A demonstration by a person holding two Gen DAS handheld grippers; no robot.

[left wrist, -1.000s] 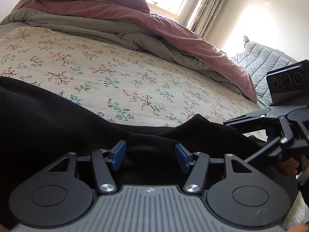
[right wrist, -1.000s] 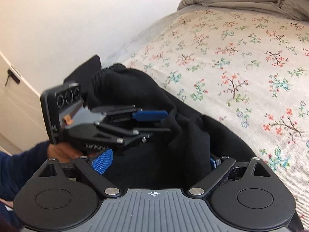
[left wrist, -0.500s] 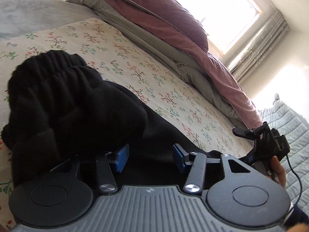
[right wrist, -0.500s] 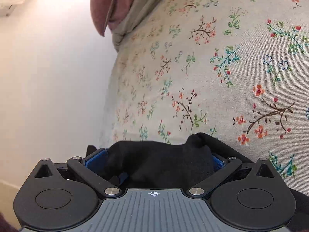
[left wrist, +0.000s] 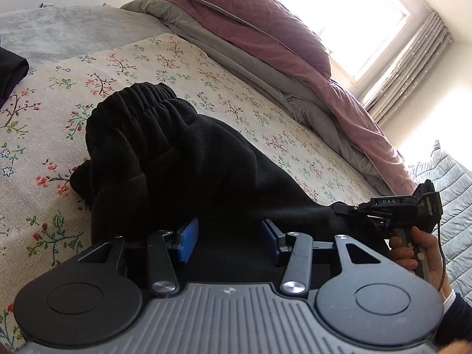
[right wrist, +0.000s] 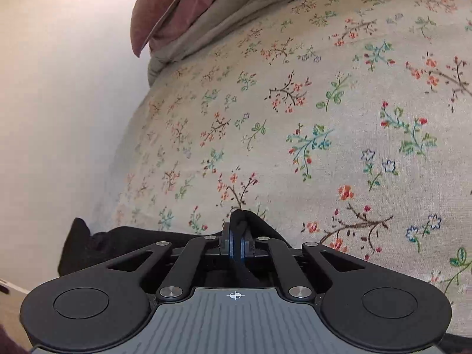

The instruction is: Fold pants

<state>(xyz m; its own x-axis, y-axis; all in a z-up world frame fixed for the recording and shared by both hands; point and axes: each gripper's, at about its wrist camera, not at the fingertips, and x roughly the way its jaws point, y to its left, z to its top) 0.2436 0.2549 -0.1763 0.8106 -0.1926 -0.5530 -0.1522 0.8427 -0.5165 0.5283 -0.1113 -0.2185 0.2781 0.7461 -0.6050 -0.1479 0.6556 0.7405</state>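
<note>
Now my left gripper (left wrist: 230,240) stands with its two blue pads (left wrist: 186,240) well apart, and the black pants (left wrist: 177,165) lie between and in front of them. The cloth fills the gap, but the pads do not press on it, so this gripper is released. The pants lie in a bunched heap on the flowered bedsheet (left wrist: 59,94). Their gathered waistband (left wrist: 138,97) is at the far end of the heap, away from my left gripper, and it rests on the sheet.

My right gripper (right wrist: 236,246) is clenched. Its blue pads are pressed together and a small fold of the black pants (right wrist: 244,218) sticks out between them, just above the sheet (right wrist: 324,118). More of the black cloth spreads to the left under this gripper. In the left wrist view I see the same right gripper (left wrist: 348,208) at the right edge, held by my hand (left wrist: 410,250), with its tips on the near corner of the pants.

At the far side of the bed a pink duvet (left wrist: 265,35) with a grey lining is pushed together in a long roll. Behind it is a bright window (left wrist: 339,8) with a curtain (left wrist: 410,67) beside it.
</note>
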